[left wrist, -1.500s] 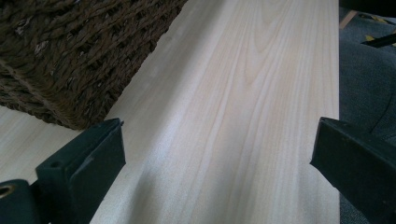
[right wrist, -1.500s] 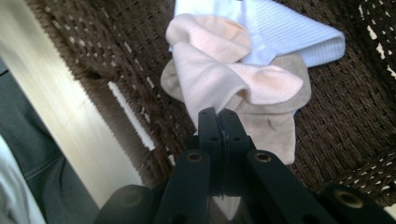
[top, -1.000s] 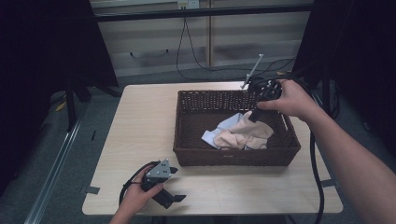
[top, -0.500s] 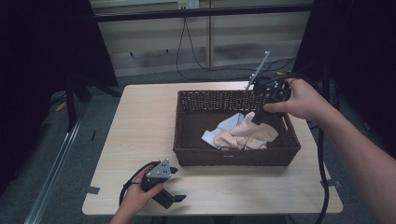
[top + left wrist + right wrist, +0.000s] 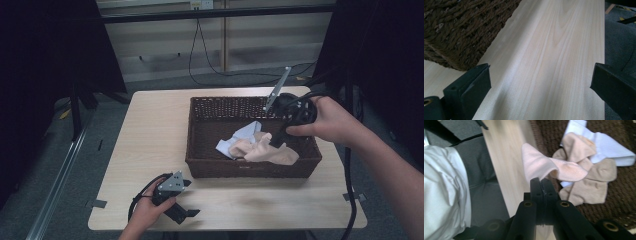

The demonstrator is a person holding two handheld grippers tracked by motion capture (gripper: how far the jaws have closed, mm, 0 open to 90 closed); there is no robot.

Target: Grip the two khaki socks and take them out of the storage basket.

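Observation:
A dark woven basket (image 5: 250, 167) stands on the right half of the wooden table (image 5: 150, 130) and holds a small pile of socks. My right gripper (image 5: 277, 136) reaches into it from the right, shut on the end of a pale pink sock (image 5: 541, 165) that lifts off the pile. Beige socks (image 5: 589, 185) and a white sock (image 5: 606, 147) lie beneath on the basket floor (image 5: 619, 195). My left gripper (image 5: 182, 212) rests on the table near its front edge, open, with bare wood between its jaws. The basket's corner (image 5: 461, 32) is just ahead to its left.
Cables trail from both grippers across the table. A grey three-cornered plate (image 5: 172, 182) sits on the left gripper. A person's white sleeve (image 5: 444, 190) is beside the right gripper. Beyond the table are dark curtains and hanging cables (image 5: 200, 55).
The right hand has shifted a little to the right and nearer, drawing the pink sock's end up from the pile. The left gripper has stayed still.

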